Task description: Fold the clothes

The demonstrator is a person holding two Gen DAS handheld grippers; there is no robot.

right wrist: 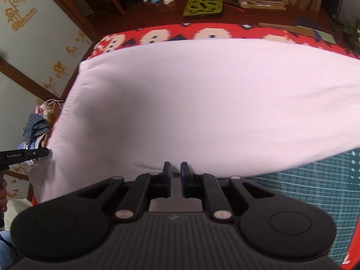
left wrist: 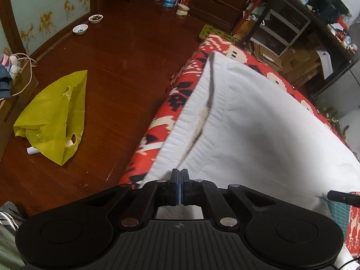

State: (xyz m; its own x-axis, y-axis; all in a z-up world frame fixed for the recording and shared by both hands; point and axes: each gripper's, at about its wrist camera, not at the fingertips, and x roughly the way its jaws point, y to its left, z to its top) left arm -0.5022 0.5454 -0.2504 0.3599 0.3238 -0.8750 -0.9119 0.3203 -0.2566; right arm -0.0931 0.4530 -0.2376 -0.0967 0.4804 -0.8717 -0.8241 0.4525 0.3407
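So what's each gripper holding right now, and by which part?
The left gripper is shut on the white garment at its ribbed near corner. The right gripper is slightly open at the near edge; a hold cannot be told.

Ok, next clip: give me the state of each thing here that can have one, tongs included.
Left tongs: shut on the white garment's edge.
Right tongs: narrow gap between the pads; grip cannot be told.
White garment: spread flat on the table, near edge lifted.
Yellow plastic bag: crumpled on the floor.
Two white bowls: upright on the floor, bits inside.
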